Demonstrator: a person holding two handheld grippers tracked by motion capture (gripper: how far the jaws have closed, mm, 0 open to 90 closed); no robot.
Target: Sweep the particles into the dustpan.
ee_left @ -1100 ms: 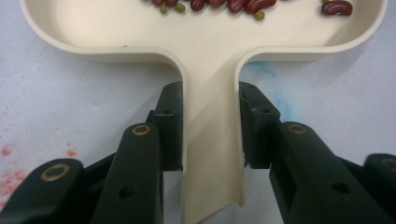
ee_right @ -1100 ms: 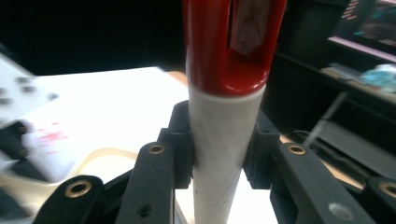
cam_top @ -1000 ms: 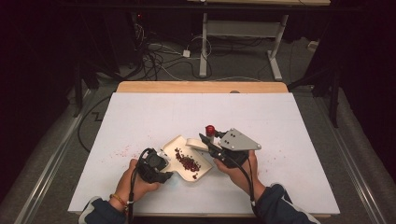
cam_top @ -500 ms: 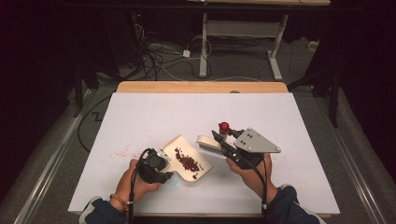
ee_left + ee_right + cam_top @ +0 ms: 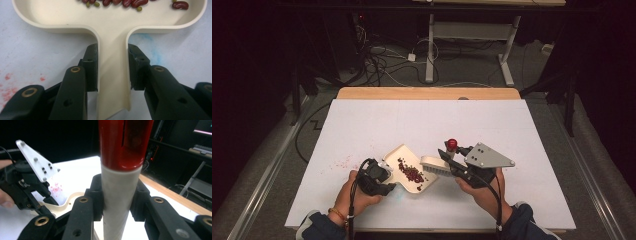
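Cream plastic dustpan [image 5: 409,170] of red beans [image 5: 411,173], table centre: left gripper [image 5: 112,72] clamps its handle. White brush [image 5: 435,164] (red-capped handle), at its 3 o'clock: right gripper [image 5: 116,202] clamped. Risk: a hard sweep flicks beans over the rim.

A dim lab or workshop room set up for recording. A wooden surface [image 5: 427,93] covered in white sheeting stands on grey carpet, with tangled cables [image 5: 382,60] and a power strip on the floor behind, beside the white legs of another desk [image 5: 472,35].
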